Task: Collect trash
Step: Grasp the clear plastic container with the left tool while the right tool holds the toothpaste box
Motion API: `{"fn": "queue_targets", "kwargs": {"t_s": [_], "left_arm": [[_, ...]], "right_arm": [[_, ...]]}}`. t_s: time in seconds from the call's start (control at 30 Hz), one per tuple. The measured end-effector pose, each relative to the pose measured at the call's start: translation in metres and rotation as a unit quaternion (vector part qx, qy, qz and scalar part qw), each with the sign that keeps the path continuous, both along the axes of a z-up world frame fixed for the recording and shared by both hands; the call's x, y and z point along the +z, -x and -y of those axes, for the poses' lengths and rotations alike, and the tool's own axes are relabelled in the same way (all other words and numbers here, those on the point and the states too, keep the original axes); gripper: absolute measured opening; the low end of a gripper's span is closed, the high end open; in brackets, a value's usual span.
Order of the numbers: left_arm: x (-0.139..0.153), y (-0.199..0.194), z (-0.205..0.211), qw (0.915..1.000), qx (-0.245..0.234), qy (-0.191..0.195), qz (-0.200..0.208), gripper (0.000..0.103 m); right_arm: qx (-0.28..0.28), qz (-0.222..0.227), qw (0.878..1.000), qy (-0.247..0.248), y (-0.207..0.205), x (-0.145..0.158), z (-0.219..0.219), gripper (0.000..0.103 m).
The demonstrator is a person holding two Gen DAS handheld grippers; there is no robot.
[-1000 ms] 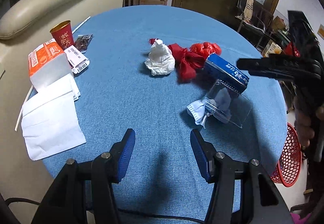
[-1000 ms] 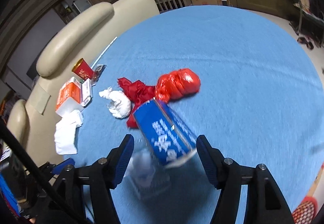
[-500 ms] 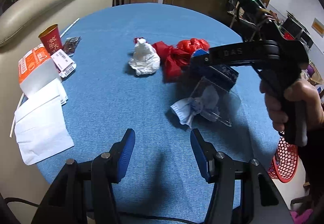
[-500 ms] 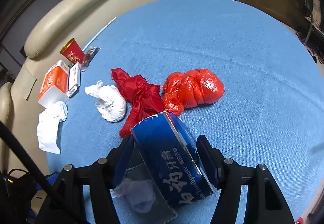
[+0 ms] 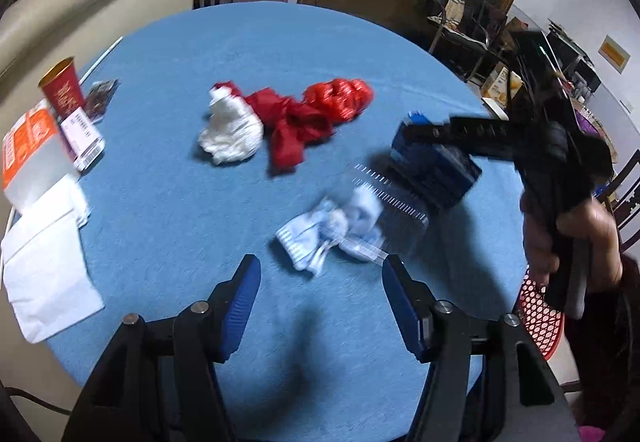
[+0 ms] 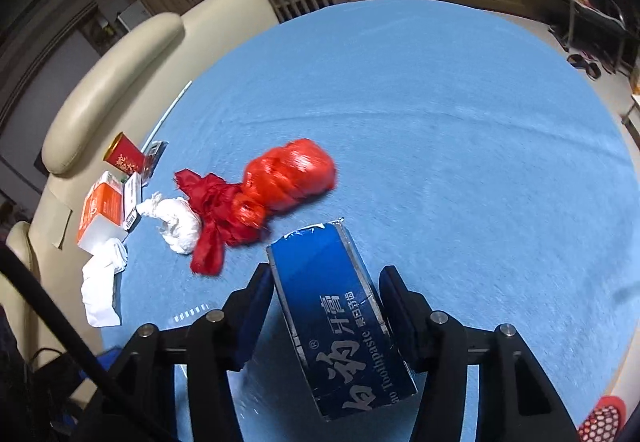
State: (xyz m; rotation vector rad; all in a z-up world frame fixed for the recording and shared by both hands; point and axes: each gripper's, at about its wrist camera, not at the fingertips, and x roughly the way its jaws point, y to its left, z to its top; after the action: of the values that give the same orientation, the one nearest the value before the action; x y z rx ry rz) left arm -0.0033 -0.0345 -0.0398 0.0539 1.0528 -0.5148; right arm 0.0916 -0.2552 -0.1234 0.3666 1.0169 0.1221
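I'm closing my right gripper [image 6: 326, 296] around the blue toothpaste box [image 6: 340, 322]; left gripper [image 5: 320, 306] opens empty; the next move needs a firm squeeze and a carry to the red basket [image 5: 538, 316].

One blue toothpaste box [image 6: 340, 318], one red cup [image 5: 62, 88], two red bags [image 5: 340, 98], one white wad [image 5: 232, 130].

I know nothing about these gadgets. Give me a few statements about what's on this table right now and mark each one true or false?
1. The blue toothpaste box sits between the fingers of the right gripper, whose jaws are closing. True.
2. The left gripper is clamped on the white crumpled tissue. False: nothing is between its fingers, its jaws are opening, and the tissue lies farther off on the blue tablecloth.
3. A red paper cup stands upright near the table's edge. True.
4. The red mesh basket stands on the table. False: it sits below, beyond the table's edge.
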Motion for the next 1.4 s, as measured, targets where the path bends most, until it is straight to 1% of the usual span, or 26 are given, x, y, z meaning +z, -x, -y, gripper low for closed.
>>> {"fn": "queue_targets", "kwargs": {"t_s": [0.07, 0.13, 0.2, 0.27, 0.33, 0.43, 0.53, 0.63, 0.8, 0.87, 0.93, 1.07, 1.17, 1.23, 1.3, 1.4], "left_arm": [[0.002, -0.002, 0.01, 0.9999, -0.008, 0.007, 0.0, 0.074], [0.001, -0.004, 0.021, 0.9998, -0.019, 0.003, 0.004, 0.076], [-0.003, -0.006, 0.031, 0.9996, -0.028, -0.004, 0.004, 0.077], [-0.012, -0.01, 0.041, 0.9992, -0.037, -0.011, -0.007, 0.077], [-0.018, -0.013, 0.045, 0.9992, -0.034, -0.018, -0.016, 0.077], [-0.027, -0.017, 0.051, 0.9986, -0.034, -0.018, -0.036, 0.077], [-0.03, -0.018, 0.058, 0.9984, -0.038, -0.029, -0.031, 0.077], [-0.034, -0.021, 0.06, 0.9982, -0.032, -0.048, -0.021, 0.077], [-0.038, -0.035, 0.043, 0.9976, -0.005, -0.068, -0.011, 0.077], [-0.04, -0.042, 0.03, 0.9966, 0.013, -0.081, -0.007, 0.077], [-0.04, -0.046, 0.015, 0.9959, 0.027, -0.086, -0.006, 0.077], [-0.044, -0.061, -0.024, 0.9917, 0.079, -0.101, -0.011, 0.077], [-0.043, -0.073, -0.056, 0.9859, 0.132, -0.101, -0.015, 0.077], [-0.04, -0.076, -0.064, 0.9832, 0.155, -0.096, -0.013, 0.077], [-0.034, -0.072, -0.062, 0.9842, 0.152, -0.091, 0.0, 0.077], [-0.025, -0.058, -0.038, 0.988, 0.117, -0.098, 0.024, 0.077]], "right_arm": [[-0.011, 0.002, 1.0, -0.008, 0.012, 0.0, 0.009, 0.058], [-0.021, 0.004, 1.0, -0.018, 0.023, 0.0, 0.018, 0.058], [-0.027, 0.004, 0.999, -0.03, 0.034, 0.0, 0.026, 0.058], [-0.034, 0.004, 0.999, -0.039, 0.046, 0.0, 0.031, 0.058], [-0.038, 0.005, 0.998, -0.046, 0.056, 0.0, 0.035, 0.058], [-0.042, 0.008, 0.998, -0.055, 0.067, -0.001, 0.038, 0.058], [-0.049, 0.012, 0.996, -0.069, 0.074, -0.002, 0.044, 0.058], [-0.053, 0.013, 0.996, -0.074, 0.075, -0.002, 0.045, 0.058], [-0.053, 0.016, 0.995, -0.078, 0.077, -0.002, 0.044, 0.058], [-0.053, 0.016, 0.995, -0.08, 0.077, -0.002, 0.044, 0.058], [-0.054, 0.016, 0.995, -0.081, 0.077, -0.003, 0.044, 0.058], [-0.053, 0.014, 0.995, -0.082, 0.076, -0.004, 0.044, 0.058], [-0.053, -0.002, 0.994, -0.092, 0.075, -0.013, 0.042, 0.058], [-0.054, -0.002, 0.994, -0.096, 0.075, -0.016, 0.041, 0.058], [-0.053, 0.001, 0.995, -0.089, 0.076, -0.015, 0.038, 0.058], [-0.049, 0.0, 0.995, -0.09, 0.074, -0.014, 0.034, 0.058]]}}
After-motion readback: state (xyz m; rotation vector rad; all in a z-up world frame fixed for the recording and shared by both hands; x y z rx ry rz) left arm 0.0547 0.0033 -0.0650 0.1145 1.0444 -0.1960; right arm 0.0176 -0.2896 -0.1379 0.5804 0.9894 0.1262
